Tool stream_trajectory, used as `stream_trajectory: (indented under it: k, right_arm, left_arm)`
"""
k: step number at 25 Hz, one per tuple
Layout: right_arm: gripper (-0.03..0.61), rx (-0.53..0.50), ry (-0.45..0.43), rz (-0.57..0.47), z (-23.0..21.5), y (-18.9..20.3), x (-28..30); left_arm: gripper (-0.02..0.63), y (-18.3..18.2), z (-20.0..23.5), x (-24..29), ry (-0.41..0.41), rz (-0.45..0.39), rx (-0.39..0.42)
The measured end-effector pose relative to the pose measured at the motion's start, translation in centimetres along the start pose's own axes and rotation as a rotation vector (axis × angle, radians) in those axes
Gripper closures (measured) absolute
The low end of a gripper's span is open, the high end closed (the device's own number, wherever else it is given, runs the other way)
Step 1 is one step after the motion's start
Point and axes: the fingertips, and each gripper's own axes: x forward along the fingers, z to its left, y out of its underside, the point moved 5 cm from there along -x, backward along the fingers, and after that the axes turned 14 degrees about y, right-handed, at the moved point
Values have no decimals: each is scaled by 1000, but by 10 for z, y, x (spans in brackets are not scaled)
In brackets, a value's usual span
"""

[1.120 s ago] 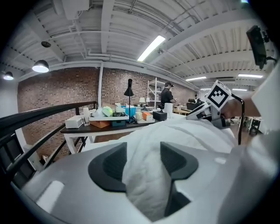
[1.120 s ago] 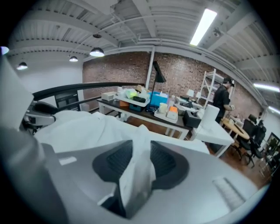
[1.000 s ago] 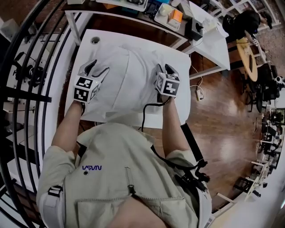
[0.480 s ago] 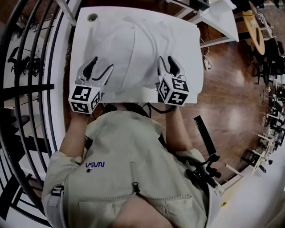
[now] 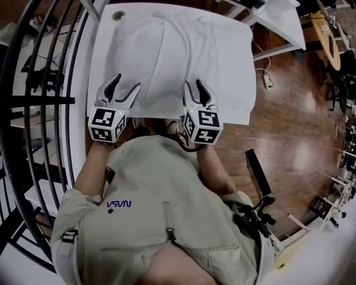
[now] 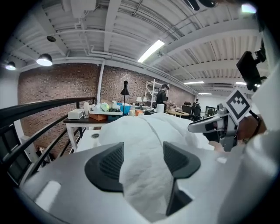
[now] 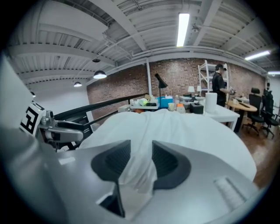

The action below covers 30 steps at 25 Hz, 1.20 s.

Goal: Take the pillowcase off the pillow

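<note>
The white surface [image 5: 103, 61] has a round cable hole [image 5: 117, 15] in its far left corner. A black railing [image 5: 50, 100] runs along its left side, and wooden floor [image 5: 295, 128] lies to its right, with a white power adapter [image 5: 267, 81] just off that edge. Beyond its far end stand a cluttered table [image 6: 83, 119], a black desk lamp [image 7: 160, 83], a paper roll [image 7: 211, 103] and a person [image 7: 218, 83] beside white shelving [image 7: 203, 74], all before a brick wall [image 7: 118, 94].

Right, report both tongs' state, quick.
Left tongs: closed on a thick bunch of the pillowcase.
Right tongs: closed on a gathered pillowcase fold.
</note>
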Motion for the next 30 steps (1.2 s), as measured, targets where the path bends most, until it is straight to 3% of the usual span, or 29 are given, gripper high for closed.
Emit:
stream_trajectory:
  k: [5,9,16,24,26,30]
  right_arm:
    - [423,-51,-99,26,16,30,-14]
    - [423,-80,-119,64,17,50,-11]
    - [425,-83,-68,155,14,65,9]
    - [423,-98,4,204,47,78,13]
    - [423,-112,16,212,49,80,19]
    - [429,-131,45,226,43,76,34]
  left_arm:
    - [319,18,-17,-11,-94,61,11]
    - [319,30,-26,-14,-132,88,53]
    - [319,60,-22,11,-78,195,76]
    - [321,77,-10,13,3,229,87]
    - [348,81,-10,21,13,260,101]
    - [490,78,-9,34,22,286,134]
